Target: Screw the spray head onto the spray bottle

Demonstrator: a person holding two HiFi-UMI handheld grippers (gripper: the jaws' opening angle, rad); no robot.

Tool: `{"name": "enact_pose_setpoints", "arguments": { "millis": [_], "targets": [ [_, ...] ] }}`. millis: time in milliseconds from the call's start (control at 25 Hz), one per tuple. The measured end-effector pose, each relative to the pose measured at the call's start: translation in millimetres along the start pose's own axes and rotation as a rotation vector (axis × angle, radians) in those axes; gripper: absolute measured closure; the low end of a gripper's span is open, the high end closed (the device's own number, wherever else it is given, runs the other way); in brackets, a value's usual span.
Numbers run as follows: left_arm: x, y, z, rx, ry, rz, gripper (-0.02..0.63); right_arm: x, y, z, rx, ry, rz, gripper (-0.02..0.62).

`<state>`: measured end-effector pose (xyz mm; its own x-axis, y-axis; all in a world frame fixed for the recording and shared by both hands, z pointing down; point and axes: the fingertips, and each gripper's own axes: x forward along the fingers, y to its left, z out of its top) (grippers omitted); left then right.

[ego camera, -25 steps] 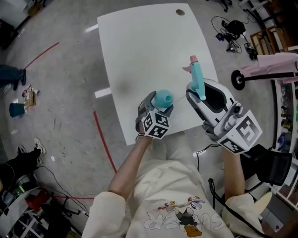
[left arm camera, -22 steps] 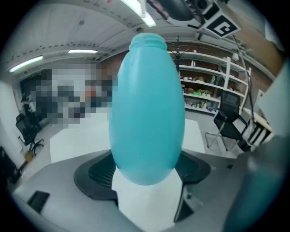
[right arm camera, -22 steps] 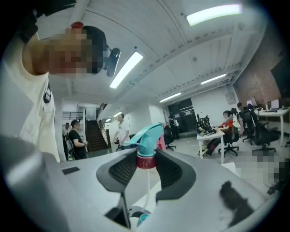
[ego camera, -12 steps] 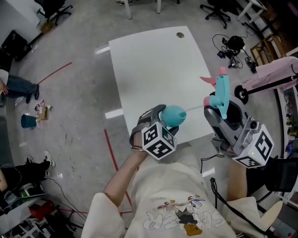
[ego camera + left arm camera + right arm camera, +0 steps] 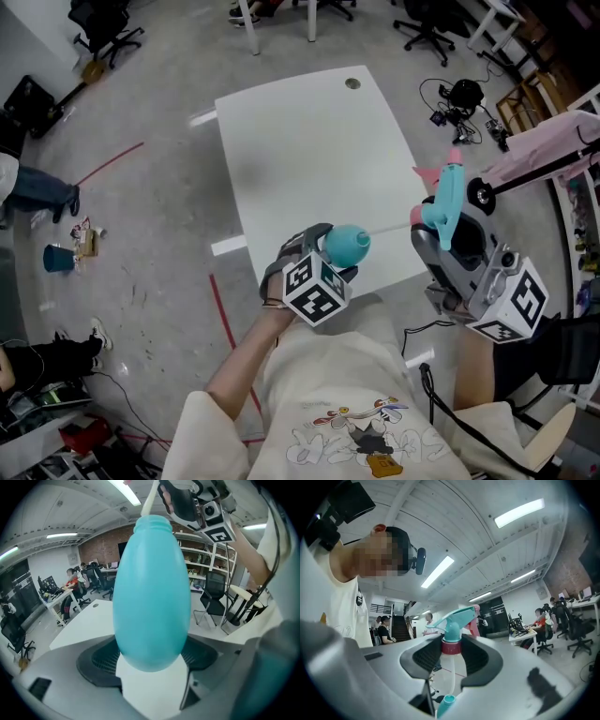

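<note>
Jaws of left gripper [image 5: 328, 255] set wide, clamped on teal spray bottle [image 5: 347, 246] above near edge of table [image 5: 300, 141]; right gripper [image 5: 441, 236] (jaws half closed) pinches spray head [image 5: 447, 202] at its red collar, just past table's right edge; dip tube [image 5: 392, 226] reaches to bottle's mouth.

The person wears a cream short-sleeved T-shirt [image 5: 309, 394] with a cartoon print [image 5: 361, 436] in orange, grey and white across the chest. A black camera rig [image 5: 344, 503] sits on the head. The left tool [image 5: 336, 255] and right tool [image 5: 439, 232] are pale grey moulded shells with black ribbed pads [image 5: 426, 656]. Each carries a cube [image 5: 314, 291] of black-and-white square markers. A thin black cable [image 5: 433, 398] trails beside the right sleeve.
</note>
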<state>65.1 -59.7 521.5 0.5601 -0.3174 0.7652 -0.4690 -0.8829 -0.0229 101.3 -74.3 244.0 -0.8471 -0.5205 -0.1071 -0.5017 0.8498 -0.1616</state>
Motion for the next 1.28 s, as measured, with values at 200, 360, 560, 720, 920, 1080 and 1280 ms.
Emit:
{"name": "enact_pose_setpoints", "arguments": {
  "millis": [200, 360, 560, 720, 920, 1080, 1280],
  "targets": [
    [-10, -2, 18, 0.004, -0.031, -0.029, 0.202, 5, 3, -25, 0.002, 0.066, 0.025, 0.463],
    [-31, -13, 40, 0.041, -0.062, -0.065, 0.202, 15, 15, -46, -0.011, 0.126, 0.095, 0.463],
    [-59, -24, 63, 0.104, -0.079, -0.124, 0.202, 9, 31, -54, -0.001, 0.187, 0.278, 0.463],
    [-73, -23, 66, 0.132, -0.078, -0.140, 0.202, 12, 43, -43, -0.005, 0.200, 0.397, 0.463],
    [-78, -21, 70, 0.136, -0.080, -0.126, 0.202, 20, 52, -41, -0.093, 0.267, 0.436, 0.463],
    [-79, -16, 63, 0.137, -0.075, -0.101, 0.202, 21, 52, -47, -0.161, 0.336, 0.429, 0.462],
    [-79, -13, 51, 0.136, -0.070, -0.108, 0.204, -2, 48, -60, -0.302, 0.626, 0.430, 0.405]
  ]
}}
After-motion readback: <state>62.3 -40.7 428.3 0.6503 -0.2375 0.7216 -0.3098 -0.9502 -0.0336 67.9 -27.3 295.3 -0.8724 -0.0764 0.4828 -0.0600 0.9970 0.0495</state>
